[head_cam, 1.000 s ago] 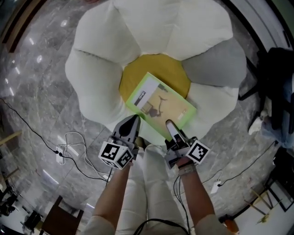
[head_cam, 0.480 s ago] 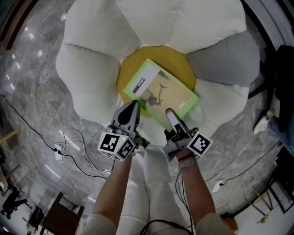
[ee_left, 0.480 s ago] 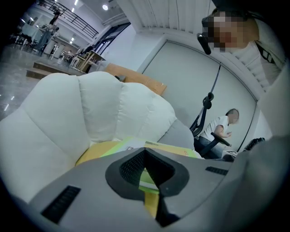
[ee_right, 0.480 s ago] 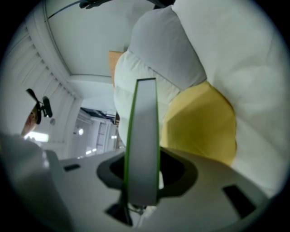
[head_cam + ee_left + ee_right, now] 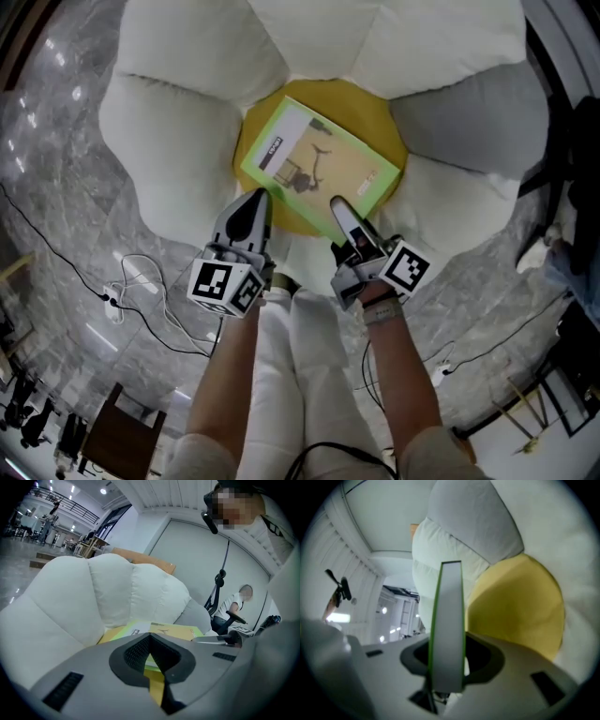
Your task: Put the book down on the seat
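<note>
The seat is a flower-shaped cushion with white petals (image 5: pixel 169 141) and a yellow centre (image 5: pixel 255 131). A green-edged book (image 5: pixel 319 169) with a tan cover is over that centre. My right gripper (image 5: pixel 342 211) is shut on the book's near edge. In the right gripper view the book's edge (image 5: pixel 447 620) stands upright between the jaws, with the yellow centre (image 5: pixel 515 606) behind it. My left gripper (image 5: pixel 253 202) is shut and holds nothing, its tip close to the book's near left corner. The left gripper view shows the book (image 5: pixel 173 631) flat just beyond the closed jaws.
One petal at the right is grey (image 5: pixel 469 117). White cables (image 5: pixel 141 291) lie on the marble floor to the left. A black chair (image 5: pixel 572 169) stands at the right edge. The person's white-trousered legs (image 5: pixel 300 375) are below the grippers.
Both grippers and the book have moved forward over the seat. The book now covers more of the yellow centre. The right gripper's hold has stayed the same.
</note>
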Action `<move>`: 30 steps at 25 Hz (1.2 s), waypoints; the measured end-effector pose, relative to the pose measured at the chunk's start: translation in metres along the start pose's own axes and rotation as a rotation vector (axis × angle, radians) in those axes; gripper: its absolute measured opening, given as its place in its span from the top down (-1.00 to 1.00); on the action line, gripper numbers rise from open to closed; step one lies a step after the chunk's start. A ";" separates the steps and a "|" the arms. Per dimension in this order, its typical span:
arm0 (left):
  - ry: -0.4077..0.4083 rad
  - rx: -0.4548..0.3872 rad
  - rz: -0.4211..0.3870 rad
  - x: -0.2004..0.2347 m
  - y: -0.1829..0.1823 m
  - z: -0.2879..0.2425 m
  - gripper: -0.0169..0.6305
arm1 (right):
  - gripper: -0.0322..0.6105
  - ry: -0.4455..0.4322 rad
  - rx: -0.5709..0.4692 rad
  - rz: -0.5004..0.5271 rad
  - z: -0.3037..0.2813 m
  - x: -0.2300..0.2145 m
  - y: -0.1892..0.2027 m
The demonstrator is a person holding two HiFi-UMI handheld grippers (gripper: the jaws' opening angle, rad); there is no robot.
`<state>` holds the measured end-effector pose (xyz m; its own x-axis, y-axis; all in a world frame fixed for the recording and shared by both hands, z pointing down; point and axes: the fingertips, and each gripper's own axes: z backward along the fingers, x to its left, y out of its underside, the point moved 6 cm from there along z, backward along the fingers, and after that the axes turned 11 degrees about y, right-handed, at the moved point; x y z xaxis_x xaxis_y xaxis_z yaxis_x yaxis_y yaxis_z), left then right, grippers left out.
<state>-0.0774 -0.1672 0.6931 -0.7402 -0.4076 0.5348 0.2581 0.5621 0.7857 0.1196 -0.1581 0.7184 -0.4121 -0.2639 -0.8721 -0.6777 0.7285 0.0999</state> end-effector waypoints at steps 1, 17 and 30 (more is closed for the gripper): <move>-0.002 -0.001 0.001 0.002 0.001 0.000 0.88 | 0.44 0.002 0.005 0.002 -0.003 -0.001 -0.001; 0.001 -0.022 0.023 0.007 0.004 -0.011 0.88 | 0.44 0.073 0.097 -0.002 -0.023 -0.025 -0.023; 0.028 -0.015 0.047 0.005 0.014 -0.009 0.88 | 0.40 0.245 0.121 -0.037 -0.031 -0.050 -0.024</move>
<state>-0.0716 -0.1678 0.7096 -0.7095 -0.4015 0.5792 0.3012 0.5703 0.7642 0.1379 -0.1824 0.7749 -0.5333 -0.4265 -0.7306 -0.6237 0.7817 -0.0011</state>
